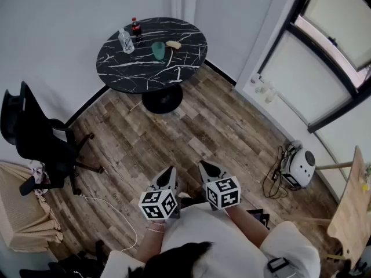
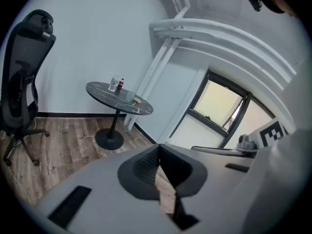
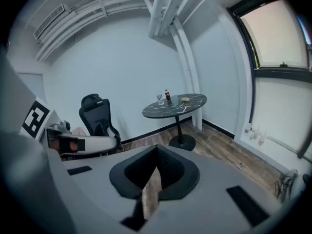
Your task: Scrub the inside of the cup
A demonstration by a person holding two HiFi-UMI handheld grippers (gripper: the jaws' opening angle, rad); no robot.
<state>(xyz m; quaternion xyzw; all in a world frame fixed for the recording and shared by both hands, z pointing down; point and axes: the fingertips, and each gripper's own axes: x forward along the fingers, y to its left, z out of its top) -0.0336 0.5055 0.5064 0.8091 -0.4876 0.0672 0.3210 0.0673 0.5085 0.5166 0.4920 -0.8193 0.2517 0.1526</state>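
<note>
Head view: grippers (image 1: 171,171) (image 1: 204,165) abreast, angled downward

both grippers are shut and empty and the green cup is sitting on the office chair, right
No: the head view shows the green cup on the round black table, not on the office chair. The left gripper and right gripper are shut and empty.

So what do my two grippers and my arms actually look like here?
The left gripper and right gripper match: both are pale grey and taper to a pointed wedge. Each carries a cube of black-and-white square markers. The pads are black and finely textured, set in a dark rim. The person wears a white top.
</note>
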